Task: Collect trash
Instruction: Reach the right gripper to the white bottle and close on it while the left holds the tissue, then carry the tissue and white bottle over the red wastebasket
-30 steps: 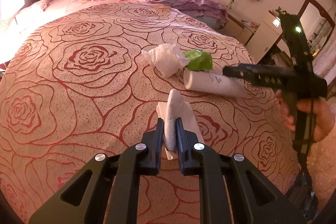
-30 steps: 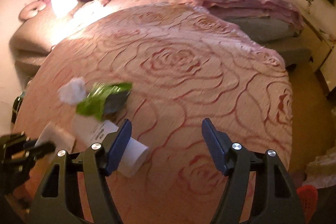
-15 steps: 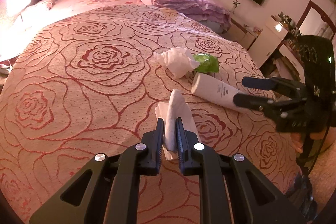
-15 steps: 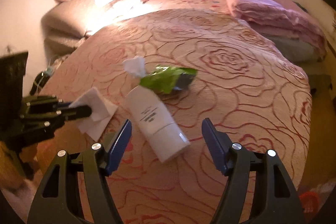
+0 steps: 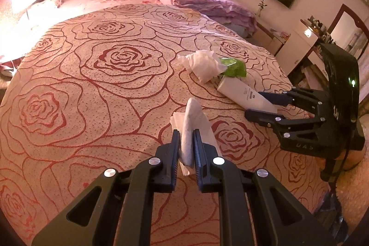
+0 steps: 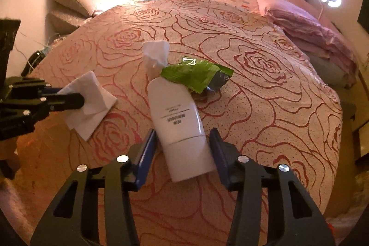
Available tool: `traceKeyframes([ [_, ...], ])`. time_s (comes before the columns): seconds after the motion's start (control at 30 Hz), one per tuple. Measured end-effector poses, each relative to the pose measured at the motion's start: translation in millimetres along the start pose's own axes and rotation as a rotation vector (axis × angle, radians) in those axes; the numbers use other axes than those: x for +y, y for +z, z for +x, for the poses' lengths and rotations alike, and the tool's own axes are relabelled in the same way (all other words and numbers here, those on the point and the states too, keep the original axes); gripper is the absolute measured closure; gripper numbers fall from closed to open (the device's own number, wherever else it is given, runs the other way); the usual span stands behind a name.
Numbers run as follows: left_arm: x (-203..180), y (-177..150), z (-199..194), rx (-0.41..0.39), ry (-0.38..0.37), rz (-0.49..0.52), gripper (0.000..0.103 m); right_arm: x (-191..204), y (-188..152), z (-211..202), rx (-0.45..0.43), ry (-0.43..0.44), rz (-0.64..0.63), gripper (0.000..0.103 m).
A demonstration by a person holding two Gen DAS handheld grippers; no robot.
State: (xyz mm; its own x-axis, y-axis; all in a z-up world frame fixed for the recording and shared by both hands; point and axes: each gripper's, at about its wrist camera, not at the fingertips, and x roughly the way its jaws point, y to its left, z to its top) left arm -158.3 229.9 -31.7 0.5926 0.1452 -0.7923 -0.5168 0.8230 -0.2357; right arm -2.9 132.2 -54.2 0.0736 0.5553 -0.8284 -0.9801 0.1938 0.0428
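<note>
- Closure of the right gripper (image 6: 183,144): its jaws have just been narrowing, and the white tube (image 6: 178,123) now lies between them, where a moment ago they stood wide and short of it.
- Contact: a thin gap shows along each blue finger in the right wrist view, so the pads look not yet pressed on; the tube lies flat on the rose-pattern bedspread (image 6: 265,107).
- Meaning for the task: in my judgement the second piece of trash is about to be secured, one squeeze short of a lift.
- Position of the tube: its wide capped end sits between the fingers, its narrow end pointing away toward the green wrapper (image 6: 196,77) and the crumpled tissue (image 6: 155,54), both touching or just beside it.
- Left gripper (image 5: 186,142): unchanged over the past second, clenched on a folded white tissue (image 5: 191,128) held above the bedspread, near the tube.
- Risk, as judged: the smooth, rounded tube may slip forward out of the jaws.
</note>
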Motion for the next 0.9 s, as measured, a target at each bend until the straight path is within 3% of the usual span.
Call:
traceKeyframes([
  [0.13, -1, 1, -1, -0.006, 0.000, 0.002, 0.092, 3, -6, -4, -0.008, -0.011, 0.010, 0.065],
  [0.6, -15, 0, -7, -0.015, -0.012, 0.033, 0.092, 0, -45, -37, -0.067, -0.010, 0.196, 0.065],
  [0.9, -43, 0, 0, 0.001, -0.045, 0.087, 0.092, -15, -76, -73, -0.107, -0.088, 0.333, 0.065],
])
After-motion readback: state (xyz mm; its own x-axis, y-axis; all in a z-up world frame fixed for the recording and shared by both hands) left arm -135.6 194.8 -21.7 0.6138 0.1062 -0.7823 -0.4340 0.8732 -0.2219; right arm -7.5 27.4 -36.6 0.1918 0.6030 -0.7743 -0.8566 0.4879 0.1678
